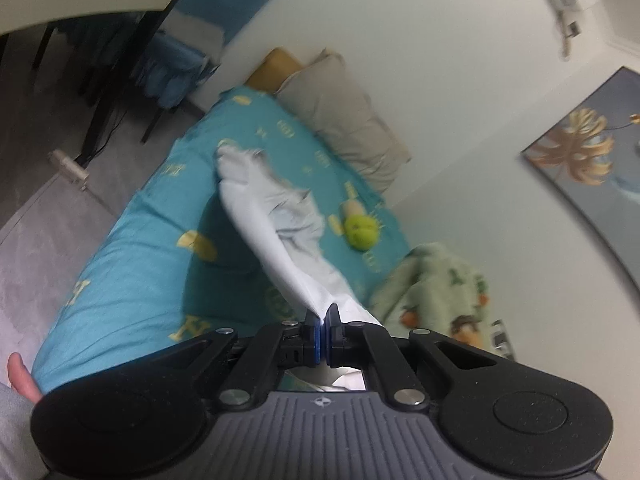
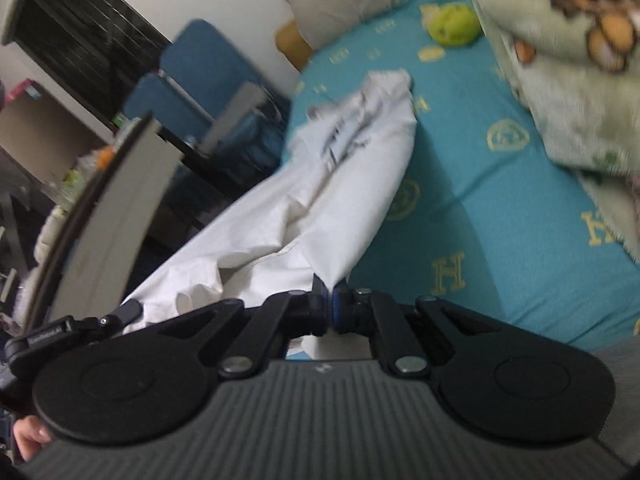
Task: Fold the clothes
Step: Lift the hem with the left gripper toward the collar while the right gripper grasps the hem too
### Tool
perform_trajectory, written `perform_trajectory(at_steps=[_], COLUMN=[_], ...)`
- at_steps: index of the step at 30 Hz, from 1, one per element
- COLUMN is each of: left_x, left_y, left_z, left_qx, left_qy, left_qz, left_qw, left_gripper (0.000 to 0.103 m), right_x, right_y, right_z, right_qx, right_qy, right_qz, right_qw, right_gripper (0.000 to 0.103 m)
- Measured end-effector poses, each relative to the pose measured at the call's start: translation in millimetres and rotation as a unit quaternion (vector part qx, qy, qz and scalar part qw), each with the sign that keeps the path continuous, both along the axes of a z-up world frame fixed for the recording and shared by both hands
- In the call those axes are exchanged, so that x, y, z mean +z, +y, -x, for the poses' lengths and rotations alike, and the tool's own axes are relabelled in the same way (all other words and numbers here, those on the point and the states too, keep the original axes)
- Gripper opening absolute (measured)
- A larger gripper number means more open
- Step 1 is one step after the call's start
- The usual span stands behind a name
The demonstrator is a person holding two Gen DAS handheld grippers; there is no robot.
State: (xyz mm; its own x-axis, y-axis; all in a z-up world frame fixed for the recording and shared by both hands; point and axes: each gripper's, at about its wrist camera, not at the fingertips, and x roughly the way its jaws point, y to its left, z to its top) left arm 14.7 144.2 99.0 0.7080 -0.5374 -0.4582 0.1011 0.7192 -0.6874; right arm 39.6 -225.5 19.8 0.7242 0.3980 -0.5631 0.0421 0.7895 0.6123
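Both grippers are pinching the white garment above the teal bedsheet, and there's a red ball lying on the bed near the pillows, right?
Not quite: the ball is yellow-green, not red, as the left wrist view shows. The rest holds: the left gripper and right gripper both pinch the white garment above the teal bedsheet, near the pillows.

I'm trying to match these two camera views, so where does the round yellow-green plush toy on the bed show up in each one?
Left wrist view: the round yellow-green plush toy lies right of centre, on the teal patterned bedsheet.
Right wrist view: it sits near the top edge, right of centre.
Shared landmark: the beige pillow against the wall.
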Motion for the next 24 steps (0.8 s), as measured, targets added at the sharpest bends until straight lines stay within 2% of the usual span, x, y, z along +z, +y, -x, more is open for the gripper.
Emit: perform_trajectory(at_steps=[6, 10, 13, 17, 24], left_x=[20.7, 30.0, 33.3, 26.0, -8.2], left_y=[-6.2, -11.2, -17.1, -25.6, -38.3], left_z=[53.3, 89.7, 105.9, 82.3, -20.2], left_qx=[-0.002, -0.003, 0.001, 0.006, 0.008], left_qy=[-0.036, -0.058, -0.073, -0.071, -0.068], left_qz=[-0.009, -0.018, -0.033, -0.057, -0.091], left_qw=[0.9993, 0.9982, 0.9968, 0.9958, 0.9935], left_gripper=[0.002, 0.002, 0.002, 0.002, 0.003], right_x=[41.1, 45.2, 39.2, 24.4, -6.2], right_y=[-14.0, -17.4, -18.9, -19.2, -17.2], right_z=[45.8, 75.1, 75.8, 43.9, -43.2], right_qx=[0.01, 0.013, 0.01, 0.004, -0.011], right_qy=[-0.044, -0.057, -0.054, -0.043, -0.024], right_qz=[-0.003, -0.006, -0.008, -0.01, 0.016], right_qw=[0.999, 0.998, 0.998, 0.999, 1.0], right_gripper=[0.006, 0.006, 0.006, 0.006, 0.006])
